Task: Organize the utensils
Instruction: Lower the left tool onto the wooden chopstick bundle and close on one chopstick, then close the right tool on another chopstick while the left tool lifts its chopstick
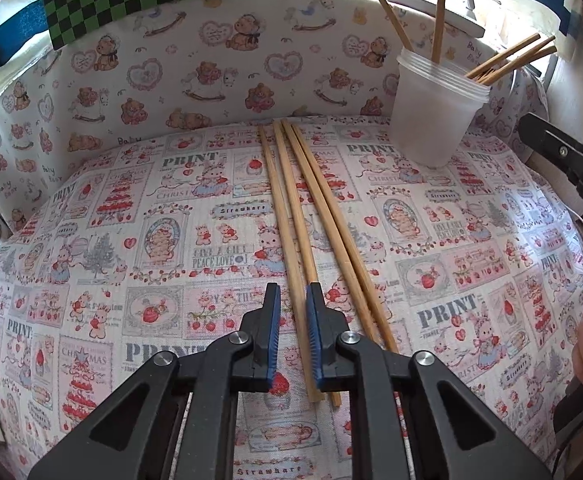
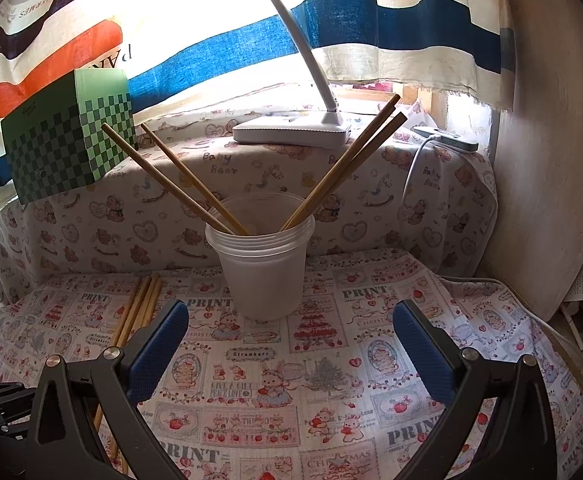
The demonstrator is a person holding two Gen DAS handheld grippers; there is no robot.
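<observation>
Wooden chopsticks (image 1: 311, 216) lie in a loose bundle on the printed cloth of the surface (image 1: 103, 280), their long axis running straight away from your left gripper (image 1: 293, 332). Its jaws stand narrow around the near part of one stick, which passes between the blue pads; I cannot tell if they already press it. The plastic cup (image 2: 261, 264), with more chopsticks inside, stands far right of the bundle, directly ahead of your right gripper (image 2: 291, 354), whose jaws are wide and hold nothing. The left hand is nearer to the bundle.
</observation>
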